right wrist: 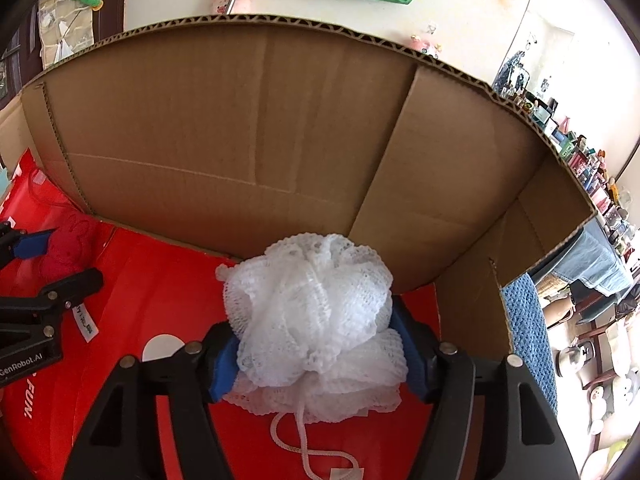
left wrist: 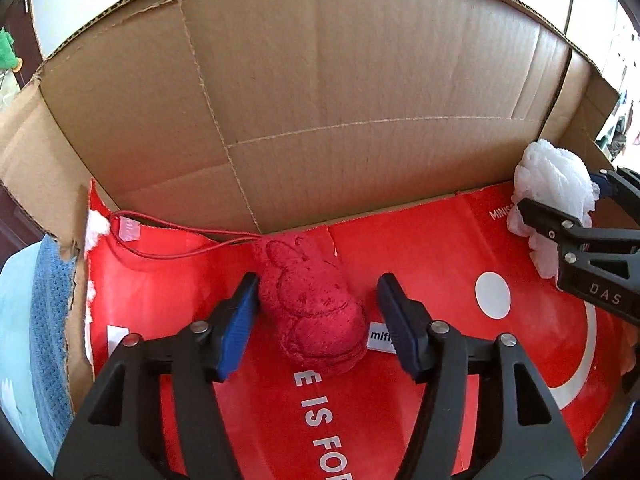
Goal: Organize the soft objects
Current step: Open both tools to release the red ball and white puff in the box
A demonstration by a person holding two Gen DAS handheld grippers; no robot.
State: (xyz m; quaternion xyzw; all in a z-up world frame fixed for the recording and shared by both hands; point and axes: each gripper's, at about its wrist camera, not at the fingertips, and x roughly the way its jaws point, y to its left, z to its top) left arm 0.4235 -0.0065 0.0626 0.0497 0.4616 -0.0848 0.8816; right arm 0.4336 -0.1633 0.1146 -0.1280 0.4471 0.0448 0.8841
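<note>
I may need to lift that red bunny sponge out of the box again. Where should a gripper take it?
Grip the red bunny sponge across its narrower middle, coming from above. It lies flat on the red liner, long sides exposed, string trailing left.

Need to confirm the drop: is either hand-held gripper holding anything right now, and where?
Left hand-held gripper: nothing; the red sponge lies free between its pads. Right hand-held gripper: touches the white mesh pouf's sides; grip unclear.
</note>
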